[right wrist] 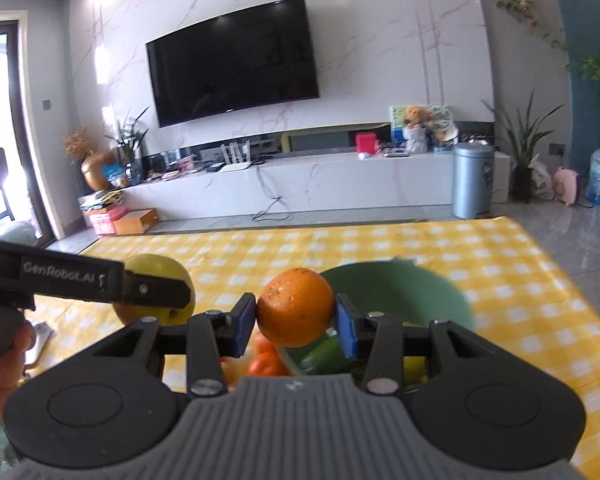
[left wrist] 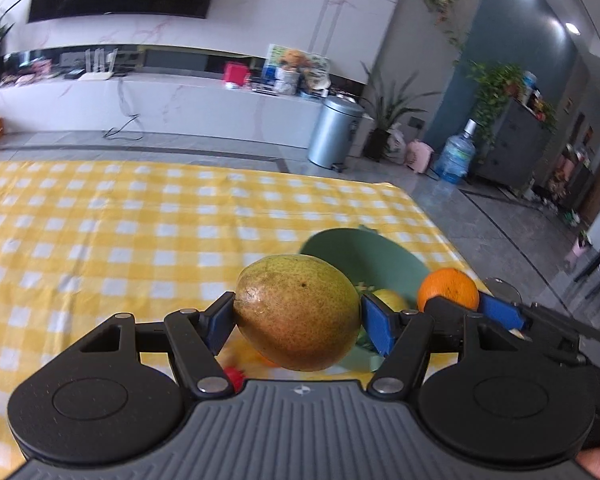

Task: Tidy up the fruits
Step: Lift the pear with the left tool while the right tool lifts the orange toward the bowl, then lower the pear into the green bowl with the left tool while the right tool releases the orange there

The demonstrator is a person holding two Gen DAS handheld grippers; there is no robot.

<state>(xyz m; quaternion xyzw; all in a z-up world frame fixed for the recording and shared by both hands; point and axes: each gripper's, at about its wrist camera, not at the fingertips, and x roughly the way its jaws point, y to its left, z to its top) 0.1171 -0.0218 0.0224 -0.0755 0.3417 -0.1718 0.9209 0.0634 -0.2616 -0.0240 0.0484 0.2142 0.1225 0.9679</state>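
Both grippers carry fruit above the yellow checked tablecloth (left wrist: 100,216), so the sorting looks mid-way rather than finished. The left gripper (left wrist: 296,316) clamps a large green-brown pear (left wrist: 298,312) between its blue pads, jaws spread wide around it, and the pear hangs clear of the cloth, just on the near side of the green bowl (left wrist: 372,256). The right gripper (right wrist: 296,314) pinches an orange (right wrist: 296,306) with its jaws set narrower, pads pressing on both sides; the orange sits in the air right in front of the bowl's near rim. In the left wrist view that same orange shows just beside the bowl, held up alongside the pear. The bowl already holds things: something yellow, perhaps another fruit (left wrist: 390,300), peeks over its rim in the left wrist view, and a green item (right wrist: 324,354) lies inside in the right wrist view, though what it is I cannot tell. Small orange-red fruits (right wrist: 266,360) lie just outside the bowl on the near side, so they probably wait to be sorted. My judgement: two fruits are picked and lifted, neither is yet placed, and at least the loose ones by the bowl remain.
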